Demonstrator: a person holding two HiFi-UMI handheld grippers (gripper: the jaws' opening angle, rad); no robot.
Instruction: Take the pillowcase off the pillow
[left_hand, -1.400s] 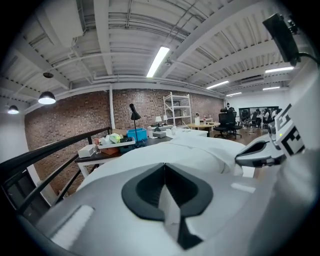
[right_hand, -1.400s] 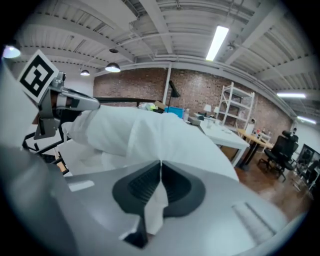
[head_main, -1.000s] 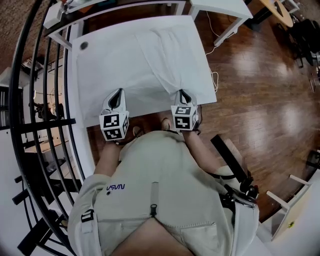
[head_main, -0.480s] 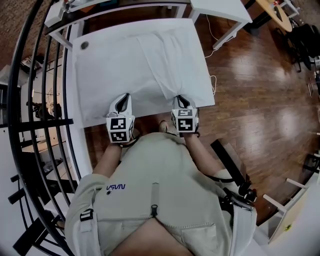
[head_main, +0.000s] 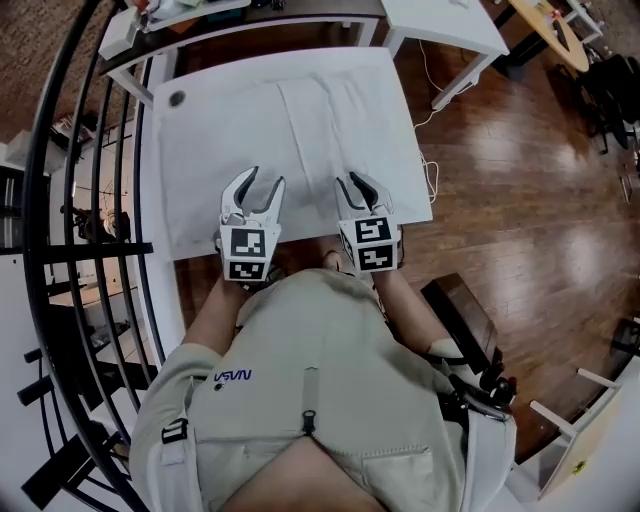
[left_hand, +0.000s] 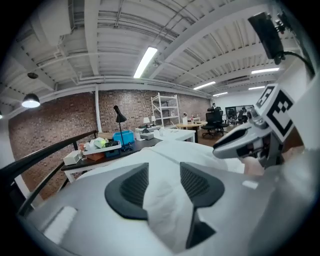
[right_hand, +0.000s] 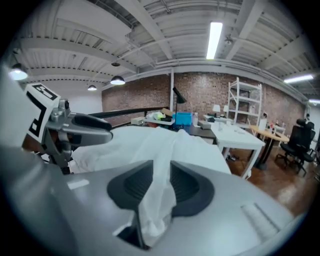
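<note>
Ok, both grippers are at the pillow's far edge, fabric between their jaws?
No: the head view shows the left gripper and right gripper at the pillow's near edge. Fabric is between their jaws, which have just been opening.

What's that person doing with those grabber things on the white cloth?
A person holds a hand-held gripper in each hand over a white pillowcase lying flat on a white table. The jaws of the left hand-held gripper and the right hand-held gripper have just been opening, each with a fold of the cloth between them. It looks like the near edge is being let go.
</note>
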